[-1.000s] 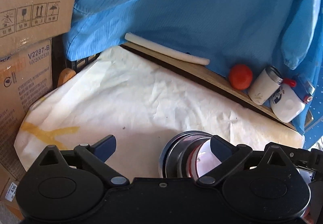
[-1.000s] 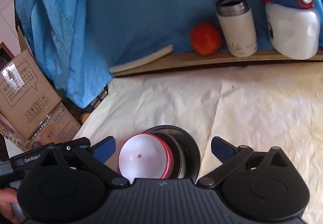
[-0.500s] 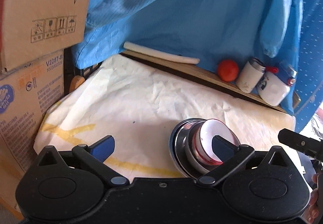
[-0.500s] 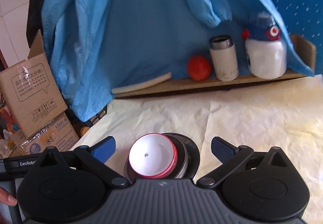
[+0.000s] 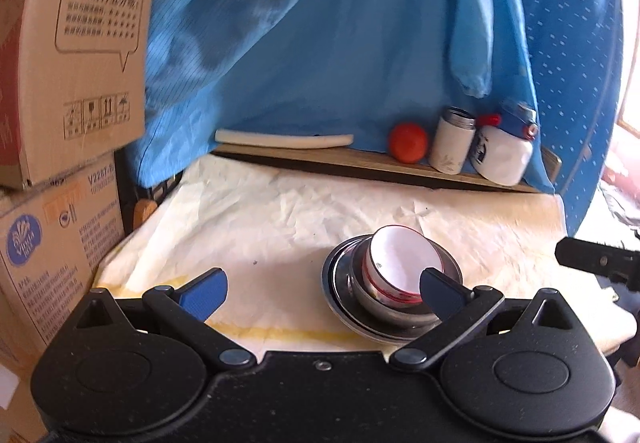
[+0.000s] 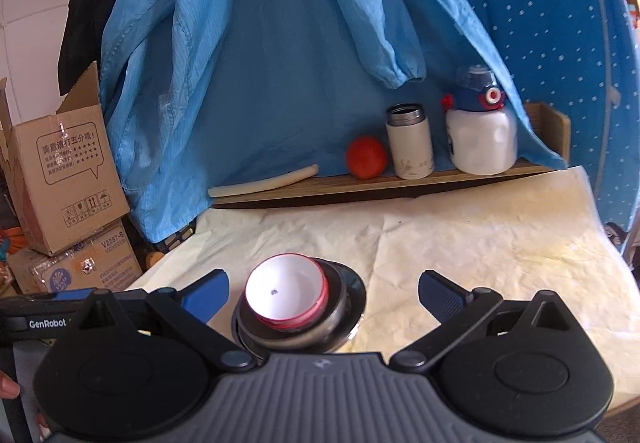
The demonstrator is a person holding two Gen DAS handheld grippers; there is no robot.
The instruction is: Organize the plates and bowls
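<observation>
Left wrist view: the left gripper (image 5: 322, 289) is spread wide w/ nothing in it. The small white bowl with a red rim (image 5: 402, 269) sits inside a shiny metal bowl (image 5: 394, 313), & that sits on a flat metal plate (image 5: 340, 303). The stack rests on the crinkly cream paper (image 5: 260, 219) over the table, near the front edge. Right wrist view: the right gripper (image 6: 323, 293) is wide open too, empty, w/ the stack just below it. I think the stacking step is done. Next, both claws likely pull back & leave the stack alone.
</observation>
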